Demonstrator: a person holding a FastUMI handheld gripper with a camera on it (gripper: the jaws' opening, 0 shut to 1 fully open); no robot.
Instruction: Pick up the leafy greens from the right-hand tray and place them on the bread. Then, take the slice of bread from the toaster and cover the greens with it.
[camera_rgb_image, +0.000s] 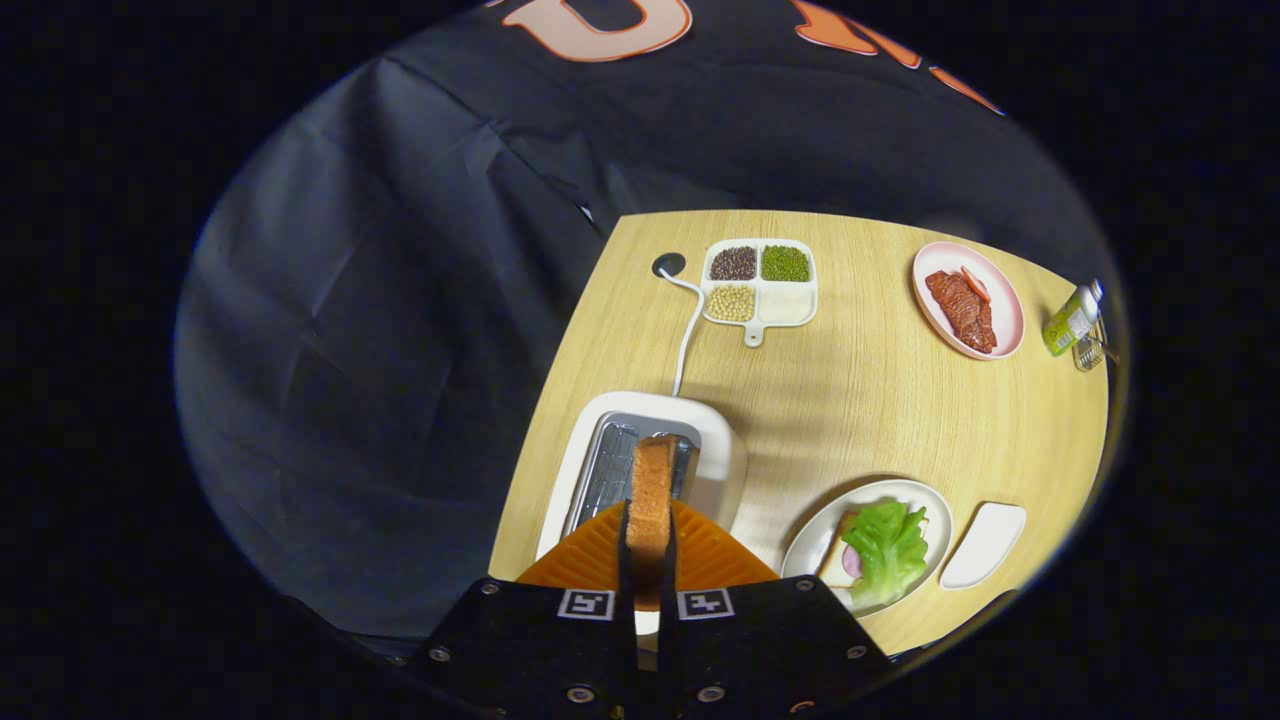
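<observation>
My gripper (649, 540) is shut on a brown slice of bread (651, 490), held edge-on between the fingers and raised above the white toaster (720, 440), whose metal slot lies just below the slice. To the right of the fingers a white plate (935, 505) holds another slice of bread (838, 560) with a pink piece and the leafy greens (886, 548) lying on top of it.
A small white tray (985, 540) lies right of the plate. Beyond the toaster, its white cord (688, 330) runs to a divided dish of beans (760, 285). A pink plate with meat (968, 300) and a green bottle (1070, 320) stand at the far right.
</observation>
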